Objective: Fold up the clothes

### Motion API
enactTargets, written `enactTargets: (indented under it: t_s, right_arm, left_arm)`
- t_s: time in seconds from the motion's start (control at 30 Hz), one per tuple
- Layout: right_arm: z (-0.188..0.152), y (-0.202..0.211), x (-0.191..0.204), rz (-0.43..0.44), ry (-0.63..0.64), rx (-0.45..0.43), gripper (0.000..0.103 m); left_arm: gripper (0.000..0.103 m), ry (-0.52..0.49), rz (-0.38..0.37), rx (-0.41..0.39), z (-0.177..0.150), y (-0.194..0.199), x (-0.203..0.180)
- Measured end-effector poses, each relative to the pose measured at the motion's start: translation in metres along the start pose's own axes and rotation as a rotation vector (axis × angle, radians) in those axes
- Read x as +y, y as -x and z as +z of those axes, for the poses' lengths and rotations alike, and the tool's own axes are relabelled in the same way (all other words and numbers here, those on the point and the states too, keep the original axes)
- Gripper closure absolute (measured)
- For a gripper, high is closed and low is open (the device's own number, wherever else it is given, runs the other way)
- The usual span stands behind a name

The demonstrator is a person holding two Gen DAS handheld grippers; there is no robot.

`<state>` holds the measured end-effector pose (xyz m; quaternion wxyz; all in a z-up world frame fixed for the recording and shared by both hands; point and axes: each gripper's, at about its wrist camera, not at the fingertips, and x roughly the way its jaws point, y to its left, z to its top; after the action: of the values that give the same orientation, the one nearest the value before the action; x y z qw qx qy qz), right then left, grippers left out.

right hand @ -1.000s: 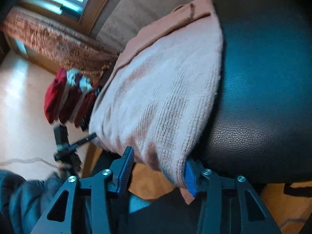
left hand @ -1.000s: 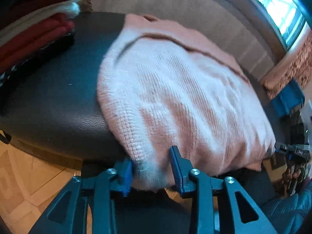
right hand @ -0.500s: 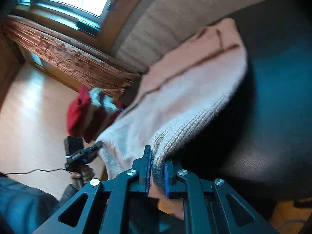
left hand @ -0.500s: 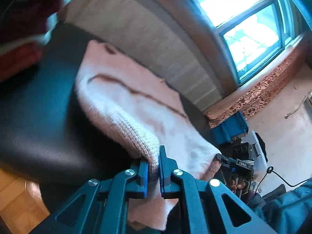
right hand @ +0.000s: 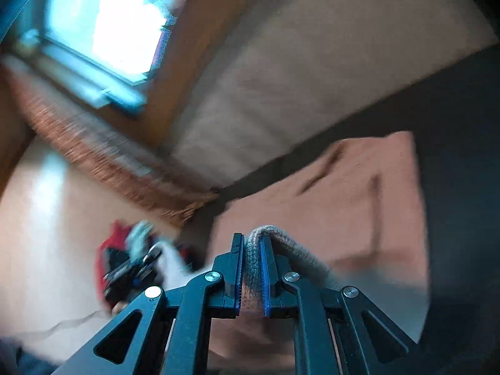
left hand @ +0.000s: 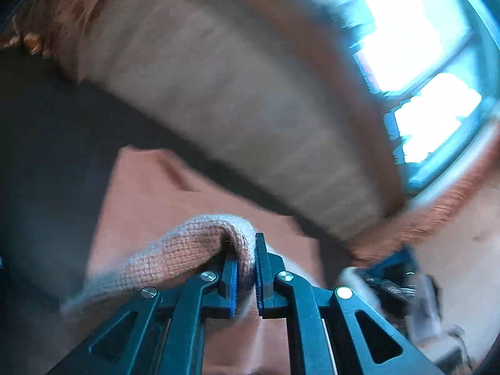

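A pink knitted sweater point(left hand: 150, 200) lies on a dark leather seat point(left hand: 47, 156). My left gripper point(left hand: 246, 259) is shut on a fold of its knit hem, which loops up over the left pad. In the right wrist view the sweater point(right hand: 359, 206) spreads ahead over the dark seat point(right hand: 453, 156), and my right gripper point(right hand: 252, 259) is shut on another fold of its hem. Both held corners are raised above the rest of the garment. Each view shows the other gripper point(left hand: 390, 281) point(right hand: 131, 272) off to the side, blurred.
A beige ribbed backrest point(left hand: 237, 100) rises behind the seat. A bright window point(left hand: 406, 47) and a brown patterned curtain point(right hand: 103, 156) lie beyond. Red and white folded clothes point(right hand: 125, 237) sit past the left gripper in the right wrist view. Pale floor point(right hand: 40, 218) lies to that side.
Both grippers closed on the sweater's near hem, then lifted it and carried it forward over the garment. The views have tilted up toward the backrest and window.
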<state>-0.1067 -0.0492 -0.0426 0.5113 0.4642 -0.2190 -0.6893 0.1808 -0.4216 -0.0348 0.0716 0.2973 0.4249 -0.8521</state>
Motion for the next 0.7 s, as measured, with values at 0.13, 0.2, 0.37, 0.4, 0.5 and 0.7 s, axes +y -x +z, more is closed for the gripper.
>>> enactTargets:
  t_s: [0.13, 0.2, 0.37, 0.4, 0.5, 0.7]
  right_arm:
    - [0.002, -0.069, -0.065, -0.148, -0.138, 0.139, 0.099]
    - [-0.011, -0.064, -0.072, -0.081, -0.144, 0.095, 0.099]
    - [-0.057, -0.035, -0.064, -0.049, -0.138, 0.139, 0.100]
    - [-0.067, -0.029, -0.063, -0.050, -0.144, 0.149, 0.100]
    - [-0.089, -0.014, -0.052, -0.047, -0.151, 0.177, 0.095]
    - [-0.071, -0.003, -0.003, 0.002, -0.042, 0.151, 0.095]
  left_arm:
    - [0.096, 0.044, 0.149, 0.125, -0.005, -0.062, 0.037]
    - [0.096, 0.076, 0.116, 0.120, -0.013, -0.055, 0.045]
    - [0.096, 0.021, 0.138, 0.166, -0.054, -0.027, 0.036]
    - [0.097, 0.033, 0.134, 0.175, -0.062, -0.020, 0.036]
    - [0.097, 0.073, 0.104, 0.197, -0.082, 0.002, 0.033]
    - [0.096, 0.198, -0.149, 0.090, -0.070, 0.039, 0.027]
